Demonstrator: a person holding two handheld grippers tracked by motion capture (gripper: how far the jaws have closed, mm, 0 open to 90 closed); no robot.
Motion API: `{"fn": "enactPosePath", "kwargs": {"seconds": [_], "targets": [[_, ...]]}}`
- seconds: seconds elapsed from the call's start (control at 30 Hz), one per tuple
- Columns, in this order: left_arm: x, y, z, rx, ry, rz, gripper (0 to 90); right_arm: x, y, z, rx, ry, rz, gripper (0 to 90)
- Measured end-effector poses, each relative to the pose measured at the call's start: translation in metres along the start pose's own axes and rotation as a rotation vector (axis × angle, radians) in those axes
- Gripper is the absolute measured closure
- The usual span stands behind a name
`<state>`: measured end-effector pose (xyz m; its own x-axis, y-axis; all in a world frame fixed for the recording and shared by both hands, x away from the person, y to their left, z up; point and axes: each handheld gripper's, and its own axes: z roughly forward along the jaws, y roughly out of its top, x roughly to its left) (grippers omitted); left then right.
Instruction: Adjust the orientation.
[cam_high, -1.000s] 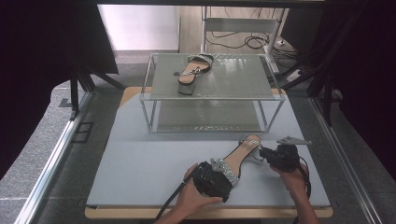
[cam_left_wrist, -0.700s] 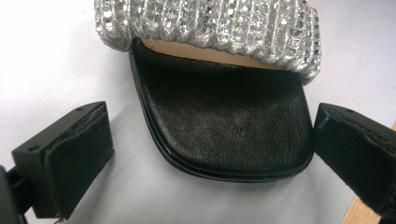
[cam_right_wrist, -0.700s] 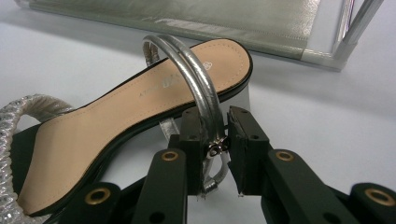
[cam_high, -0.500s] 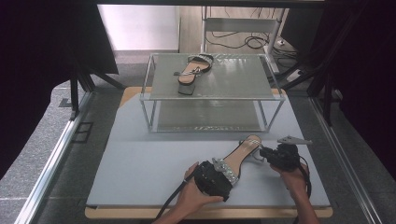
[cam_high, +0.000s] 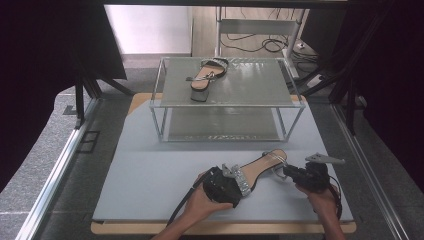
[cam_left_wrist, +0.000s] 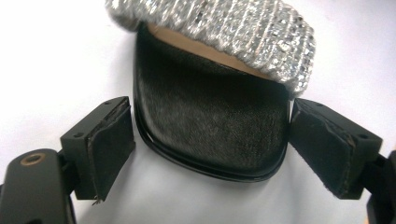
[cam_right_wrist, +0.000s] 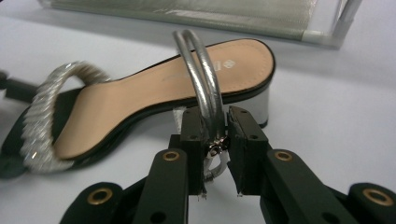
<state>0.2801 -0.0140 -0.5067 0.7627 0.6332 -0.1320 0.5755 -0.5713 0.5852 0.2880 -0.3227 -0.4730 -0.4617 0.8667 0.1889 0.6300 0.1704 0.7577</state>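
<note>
While the right gripper pinches the sandal's silver ankle strap between its narrowed pads, the left gripper brackets the black toe; its jaws have just been closing, and a thin gap still shows on each side. That sandal lies on the pale mat near the person's edge. Behind it stands a two-tier rack, its top shelf holding a matching sandal, well apart from the first.

High view above the table looking forward and down, both gripper views close in — all share the sandal.
</note>
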Motion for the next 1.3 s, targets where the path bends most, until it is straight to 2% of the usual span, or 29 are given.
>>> {"fn": "enactPosePath", "kwargs": {"seconds": [0.17, 0.27, 0.43, 0.47, 0.57, 0.73, 1.0, 1.3], "targets": [[0.008, 0.001, 0.000, 0.001, 0.019, 0.009, 14.5, 0.008, -0.016, -0.023, -0.012, 0.011, -0.007, 77.0], [0.015, 0.002, 0.000, -0.001, 0.034, -0.008, 14.4, 0.014, -0.024, -0.030, -0.015, 0.022, -0.014, 77.0], [0.024, 0.005, 0.000, 0.001, 0.044, -0.021, 14.2, 0.023, -0.038, -0.035, -0.009, 0.038, -0.022, 76.9], [0.027, 0.007, 0.001, 0.003, 0.051, -0.028, 14.2, 0.029, -0.045, -0.038, -0.016, 0.048, -0.024, 76.9], [0.032, 0.010, 0.002, 0.002, 0.061, -0.038, 13.9, 0.032, -0.050, -0.039, -0.017, 0.054, -0.027, 76.9], [0.044, 0.018, 0.007, -0.002, 0.086, -0.069, 14.3, 0.048, -0.062, -0.047, -0.007, 0.095, -0.051, 76.9], [0.053, 0.029, 0.012, 0.004, 0.096, -0.090, 14.7, 0.063, -0.068, -0.044, 0.001, 0.127, -0.081, 76.6], [0.056, 0.037, 0.017, 0.001, 0.101, -0.098, 15.2, 0.064, -0.069, -0.042, -0.011, 0.128, -0.080, 75.4]]}}
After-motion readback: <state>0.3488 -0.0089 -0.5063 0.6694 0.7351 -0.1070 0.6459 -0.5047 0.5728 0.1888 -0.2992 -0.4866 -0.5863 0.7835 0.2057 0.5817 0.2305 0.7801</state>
